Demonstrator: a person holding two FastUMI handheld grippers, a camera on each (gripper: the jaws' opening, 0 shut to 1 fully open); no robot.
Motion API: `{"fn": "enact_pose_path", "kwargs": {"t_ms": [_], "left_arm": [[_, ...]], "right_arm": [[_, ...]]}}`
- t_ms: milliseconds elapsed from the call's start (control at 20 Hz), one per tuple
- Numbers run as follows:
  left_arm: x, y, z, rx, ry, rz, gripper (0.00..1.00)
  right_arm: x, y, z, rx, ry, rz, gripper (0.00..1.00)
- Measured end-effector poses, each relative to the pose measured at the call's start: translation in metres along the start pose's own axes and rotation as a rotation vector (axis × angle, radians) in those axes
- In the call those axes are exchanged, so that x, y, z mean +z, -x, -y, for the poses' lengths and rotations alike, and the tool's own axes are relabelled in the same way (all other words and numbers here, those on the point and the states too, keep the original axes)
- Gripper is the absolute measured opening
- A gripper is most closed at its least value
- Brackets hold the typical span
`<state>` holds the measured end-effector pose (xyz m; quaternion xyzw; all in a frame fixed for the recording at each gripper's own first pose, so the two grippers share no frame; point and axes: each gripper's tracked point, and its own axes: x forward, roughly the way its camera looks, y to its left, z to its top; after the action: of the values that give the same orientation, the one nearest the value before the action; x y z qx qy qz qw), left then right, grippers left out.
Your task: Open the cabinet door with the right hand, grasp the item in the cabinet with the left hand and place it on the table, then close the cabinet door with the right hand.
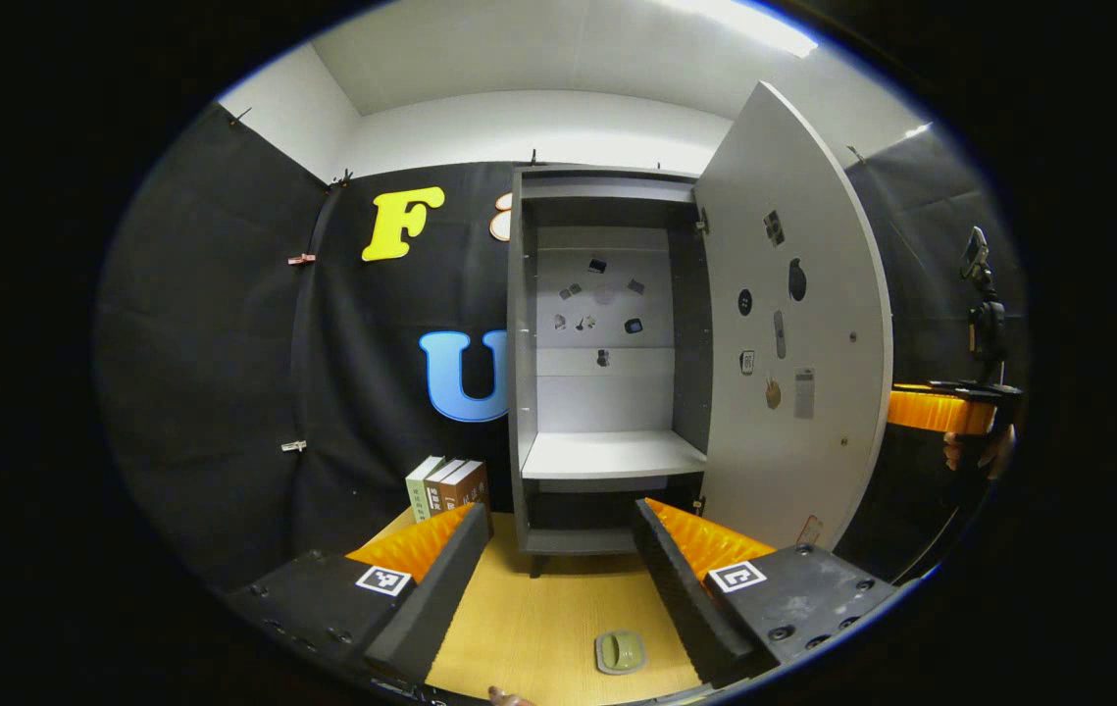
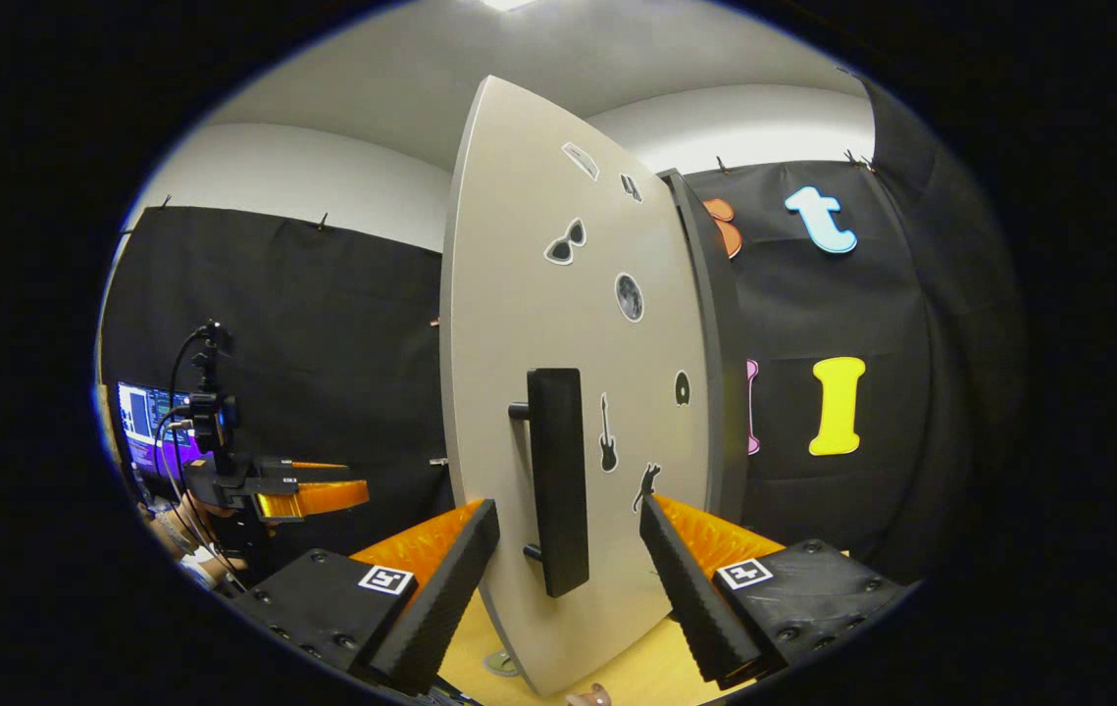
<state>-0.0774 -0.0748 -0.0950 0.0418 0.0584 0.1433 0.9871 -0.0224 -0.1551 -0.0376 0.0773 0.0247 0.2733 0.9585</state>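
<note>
Black cloth is hung around the booth beneath white walls and a lit ceiling, and a yellowish wooden table is seen along the bottom of the left gripper view. A grey cabinet is stood at the far end of the table, at twelve o'clock from the left gripper; its door is swung wide open toward two o'clock (small stickers are dotted over both faces of it). The shelves are lit and bare, with only small stickers on the back panel. Three books are stood upright at eleven o'clock, just beside the cabinet's foot. A small greenish dish-like item is laid on the table at six o'clock, between the left gripper's fingers but untouched by them. Those fingers are spread wide, and nothing is held.

In the right gripper view, the door's outer face is presented at twelve o'clock, with its black bar handle set between the fingers of the right gripper. These fingers are also spread wide, with no contact made on the handle. A monitor is glimpsed at nine o'clock.
</note>
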Motion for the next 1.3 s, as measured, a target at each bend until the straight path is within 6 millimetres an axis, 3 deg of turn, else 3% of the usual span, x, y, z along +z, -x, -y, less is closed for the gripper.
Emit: {"fn": "enact_pose_path", "kwargs": {"t_ms": [300,450,750,900,1050,1300], "left_arm": [[0.013,-0.051,-0.033,-0.144,0.022,0.034,0.94],[0.009,-0.075,-0.053,-0.247,-0.006,0.024,0.96],[0.004,-0.097,-0.086,-0.408,0.014,0.005,0.96],[0.003,-0.101,-0.101,-0.435,0.003,0.002,0.96],[0.005,-0.100,-0.095,-0.472,0.016,0.008,0.95],[0.020,-0.109,-0.080,-0.468,0.050,0.039,0.93]], "right_arm": [[-0.009,-0.028,-0.043,-0.082,0.028,0.016,0.97],[-0.016,-0.053,-0.060,-0.179,0.038,0.057,0.98],[-0.036,-0.129,-0.107,-0.295,0.031,0.080,0.98],[-0.025,-0.133,-0.128,-0.338,0.076,0.134,0.98],[-0.015,-0.120,-0.116,-0.444,0.124,0.161,0.97],[-0.005,-0.108,-0.072,-0.609,0.129,0.194,0.97]]}}
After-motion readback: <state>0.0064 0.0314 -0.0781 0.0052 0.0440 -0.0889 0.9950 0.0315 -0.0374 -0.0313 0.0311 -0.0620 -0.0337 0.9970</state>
